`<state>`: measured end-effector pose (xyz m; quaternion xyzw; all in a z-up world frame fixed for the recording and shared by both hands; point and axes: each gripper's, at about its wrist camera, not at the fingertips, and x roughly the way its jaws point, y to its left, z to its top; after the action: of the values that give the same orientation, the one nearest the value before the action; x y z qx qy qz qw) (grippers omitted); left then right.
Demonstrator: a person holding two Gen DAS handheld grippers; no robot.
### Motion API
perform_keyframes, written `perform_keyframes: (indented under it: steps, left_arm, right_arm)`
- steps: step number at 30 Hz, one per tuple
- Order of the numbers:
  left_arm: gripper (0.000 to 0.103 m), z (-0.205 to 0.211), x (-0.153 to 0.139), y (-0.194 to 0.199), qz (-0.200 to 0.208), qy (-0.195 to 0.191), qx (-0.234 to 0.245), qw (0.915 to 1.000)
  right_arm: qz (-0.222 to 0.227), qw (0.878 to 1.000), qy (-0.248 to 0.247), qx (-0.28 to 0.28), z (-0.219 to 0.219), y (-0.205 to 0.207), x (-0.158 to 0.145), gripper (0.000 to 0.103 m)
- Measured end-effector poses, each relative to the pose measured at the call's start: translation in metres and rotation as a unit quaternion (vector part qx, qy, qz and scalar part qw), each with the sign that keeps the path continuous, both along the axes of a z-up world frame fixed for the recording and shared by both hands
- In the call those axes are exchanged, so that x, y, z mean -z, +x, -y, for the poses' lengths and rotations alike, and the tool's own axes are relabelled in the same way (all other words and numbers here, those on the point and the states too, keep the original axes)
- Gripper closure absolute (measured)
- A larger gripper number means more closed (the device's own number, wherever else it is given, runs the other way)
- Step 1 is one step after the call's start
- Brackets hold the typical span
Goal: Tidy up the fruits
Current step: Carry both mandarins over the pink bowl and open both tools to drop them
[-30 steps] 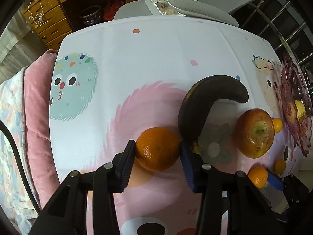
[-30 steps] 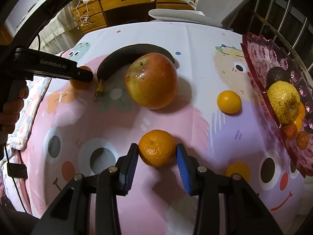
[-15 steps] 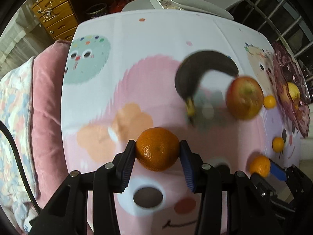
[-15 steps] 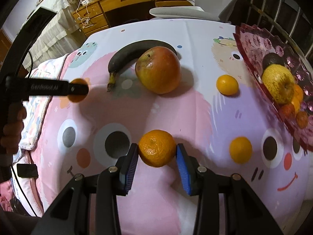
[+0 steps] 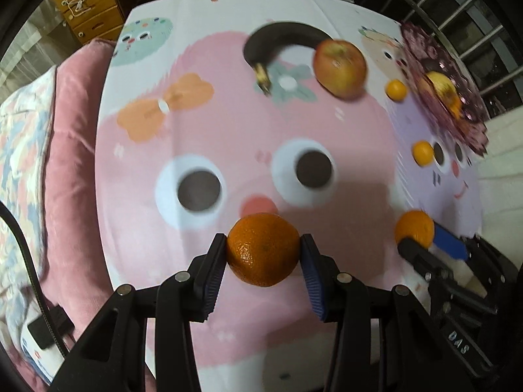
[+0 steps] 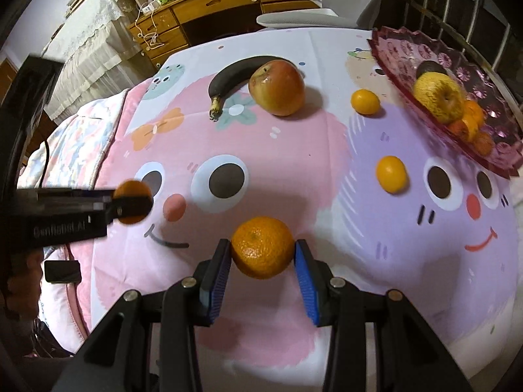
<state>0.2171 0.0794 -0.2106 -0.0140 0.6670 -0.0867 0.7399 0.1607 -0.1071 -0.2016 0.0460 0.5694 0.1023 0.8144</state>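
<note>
My left jaws (image 5: 263,256) are clamped on 1 dimpled mandarin (image 5: 263,253), my right jaws (image 6: 262,257) on another (image 6: 262,251), both carried clear above the cartoon-print cloth (image 6: 278,170). The scalloped purple glass dish (image 6: 402,52) at the far right already holds a knobbly yellow fruit (image 6: 436,100) and several small orange ones. Left on the cloth: a blackened curved banana (image 6: 235,73), a glossy red apple (image 6: 277,87) and 2 smooth little oranges (image 6: 391,174).

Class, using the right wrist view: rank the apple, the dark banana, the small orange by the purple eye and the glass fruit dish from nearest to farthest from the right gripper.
1. Small orange, right of the right gripper.
2. Apple, centre, farther back.
3. Dark banana, just behind the apple, to the left.
Glass fruit dish: it stretches along the far right, so it is not ranked.
</note>
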Motion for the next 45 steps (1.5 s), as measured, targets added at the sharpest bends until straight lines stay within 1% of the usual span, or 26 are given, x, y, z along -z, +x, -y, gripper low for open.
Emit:
perform_keyframes:
  steps: [3,7,12,16,25,27,31,35,40,45]
  left_arm:
    - [0.059,0.013,-0.008,-0.014,-0.005,-0.005,0.006,1.0]
    - [0.059,0.036,-0.022,-0.027,0.001,-0.013,0.011,0.9999]
    - [0.059,0.064,-0.037,-0.029,0.017,-0.022,0.017,0.9995]
    - [0.059,0.09,-0.049,-0.028,0.034,-0.026,0.006,0.9991]
    - [0.059,0.149,-0.077,-0.019,0.068,-0.029,-0.036,0.9966]
    - [0.059,0.161,-0.085,-0.014,0.072,-0.04,-0.05,0.9953]
    - [0.059,0.184,-0.099,-0.004,0.087,-0.042,-0.066,0.9931]
    - [0.059,0.21,-0.11,0.008,0.105,-0.045,-0.077,0.9904]
    - [0.059,0.237,-0.113,0.023,0.121,-0.058,-0.091,0.9868]
    - [0.059,0.262,-0.108,0.039,0.128,-0.061,-0.087,0.9861]
  right_arm:
    - [0.004,1.0,0.0,0.008,0.007,-0.007,-0.011,0.063]
    - [0.021,1.0,-0.012,0.003,0.015,-0.019,-0.027,0.063]
    - [0.039,0.999,-0.012,-0.004,0.033,-0.034,-0.042,0.063]
    - [0.054,0.998,-0.012,-0.015,0.051,-0.037,-0.049,0.063]
    - [0.089,0.994,-0.004,-0.055,0.119,-0.013,-0.07,0.063]
    - [0.101,0.992,-0.007,-0.069,0.133,-0.005,-0.075,0.063]
    - [0.113,0.989,-0.014,-0.098,0.154,0.006,-0.079,0.063]
    - [0.14,0.981,-0.025,-0.129,0.175,0.013,-0.086,0.063]
    - [0.185,0.971,-0.047,-0.147,0.201,0.02,-0.094,0.063]
    - [0.199,0.969,-0.055,-0.137,0.23,0.036,-0.095,0.063]
